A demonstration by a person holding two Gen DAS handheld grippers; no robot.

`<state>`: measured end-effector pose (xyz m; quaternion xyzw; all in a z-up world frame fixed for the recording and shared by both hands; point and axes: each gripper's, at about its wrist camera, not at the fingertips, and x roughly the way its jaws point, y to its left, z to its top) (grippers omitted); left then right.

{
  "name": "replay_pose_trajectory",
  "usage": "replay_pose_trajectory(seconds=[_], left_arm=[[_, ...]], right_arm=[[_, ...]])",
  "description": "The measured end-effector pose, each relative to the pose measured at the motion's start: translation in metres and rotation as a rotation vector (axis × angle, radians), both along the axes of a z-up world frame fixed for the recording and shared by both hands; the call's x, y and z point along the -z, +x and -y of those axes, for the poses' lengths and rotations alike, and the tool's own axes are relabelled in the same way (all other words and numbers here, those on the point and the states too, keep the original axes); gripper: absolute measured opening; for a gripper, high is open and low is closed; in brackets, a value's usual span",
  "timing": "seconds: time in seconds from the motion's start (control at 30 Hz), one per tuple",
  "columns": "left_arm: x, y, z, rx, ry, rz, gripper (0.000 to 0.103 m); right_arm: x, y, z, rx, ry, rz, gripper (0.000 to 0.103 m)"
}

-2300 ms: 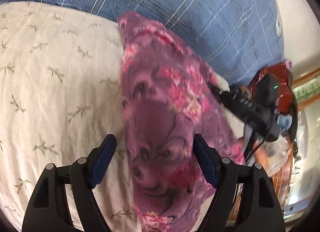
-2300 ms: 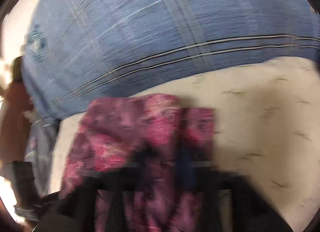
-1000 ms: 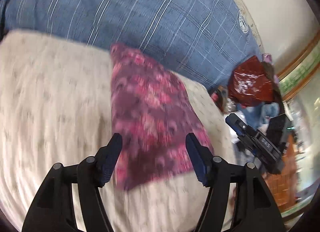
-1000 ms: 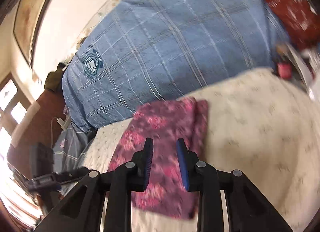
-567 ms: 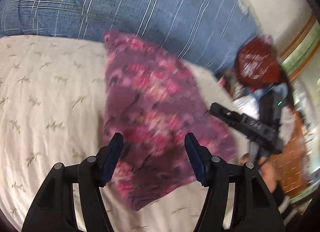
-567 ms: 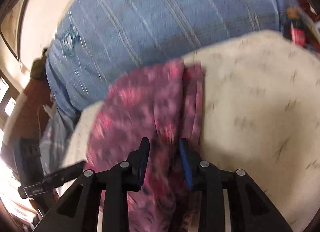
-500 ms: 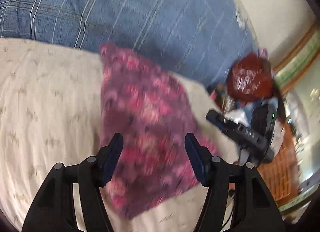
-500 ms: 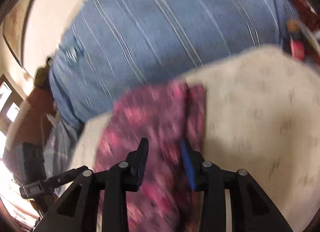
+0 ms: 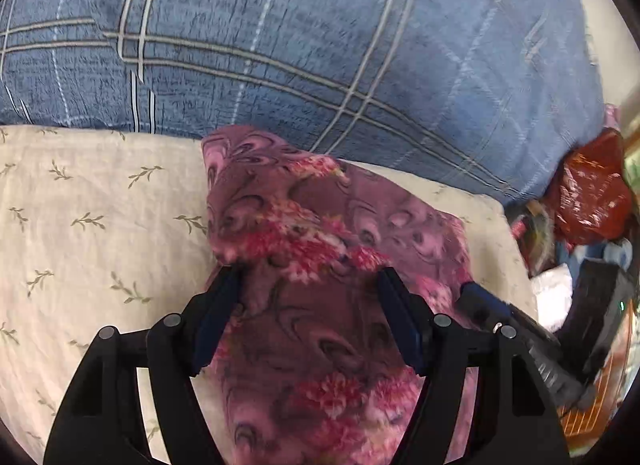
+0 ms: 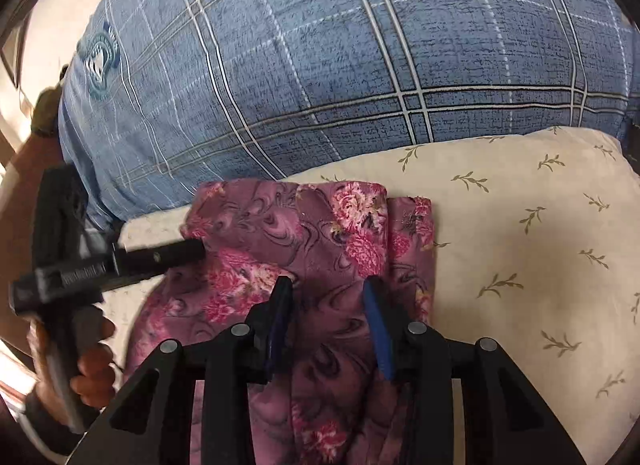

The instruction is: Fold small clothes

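both tools dropped onto the floral garment (image 9: 320, 265), plaid pillow (image 9: 320, 45) behind.

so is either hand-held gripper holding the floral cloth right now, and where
Neither grips it. The floral cloth lies between both sets of fingers, pads not pressing. The left hand-held gripper is opening; the right hand-held gripper stands open.

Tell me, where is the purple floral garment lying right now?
The purple floral garment lies on the cream leaf-print sheet, its far edge against the blue plaid pillow; both wrist views show it between the jaws.
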<state>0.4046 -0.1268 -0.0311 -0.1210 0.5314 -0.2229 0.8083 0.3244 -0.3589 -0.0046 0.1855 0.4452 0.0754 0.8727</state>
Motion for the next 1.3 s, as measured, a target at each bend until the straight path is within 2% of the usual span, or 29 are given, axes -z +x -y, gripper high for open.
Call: replay_pose_trajectory(seconds=[0.03,0.1,0.2,0.3,0.4,0.5,0.57,0.67,0.83,0.93,1.03,1.1,1.13,1.2,1.3], left_arm=[[-0.003,-0.005,-0.004,0.001,-0.021,0.003,0.071],[-0.005,-0.014,-0.025,-0.03,-0.074,-0.018,0.071],[0.006,-0.02,-0.051,-0.095,-0.138,-0.079,0.071],[0.022,-0.036,-0.065,-0.107,-0.216,-0.149,0.071],[0.027,-0.057,-0.063,-0.075,-0.278,-0.166,0.071],[0.028,-0.066,-0.05,-0.045,-0.323,-0.196,0.08],[0.025,-0.066,-0.039,-0.03,-0.307,-0.206,0.081],[0.02,-0.067,-0.028,-0.018,-0.252,-0.189,0.083],[0.024,-0.066,-0.02,-0.048,-0.258,-0.208,0.087],[0.024,-0.066,-0.018,-0.059,-0.247,-0.216,0.087],[0.023,-0.068,-0.016,-0.046,-0.213,-0.214,0.077],[0.021,-0.07,-0.017,-0.049,-0.178,-0.203,0.058],[0.02,-0.071,-0.018,-0.053,-0.171,-0.2,0.054],[0.017,-0.073,-0.022,-0.063,-0.18,-0.195,0.039],[0.009,-0.078,-0.023,-0.055,-0.201,-0.185,0.034]], right_arm=[[-0.003,-0.005,0.007,0.015,0.031,0.013,0.039],[-0.007,-0.018,0.025,0.068,0.093,0.026,0.049],[-0.005,-0.028,0.037,0.095,0.107,0.021,0.049],[0.003,-0.036,0.042,0.111,0.116,-0.01,0.05],[0.015,-0.039,0.045,0.108,0.185,-0.042,0.055],[0.021,-0.048,0.043,0.073,0.312,-0.026,0.06],[0.024,-0.053,0.041,0.024,0.392,-0.025,0.063],[0.024,-0.058,0.032,-0.044,0.361,-0.009,0.066],[0.022,-0.052,0.023,-0.065,0.311,-0.016,0.066],[0.02,-0.049,0.013,-0.082,0.239,-0.014,0.066],[0.018,-0.051,0.003,-0.085,0.148,0.002,0.049],[0.015,-0.055,0.0,-0.081,0.123,0.024,0.04],[0.014,-0.056,-0.001,-0.072,0.112,0.031,0.038],[0.01,-0.06,-0.003,-0.056,0.09,0.053,0.034],[0.003,-0.064,-0.012,-0.04,0.042,0.078,0.031]])
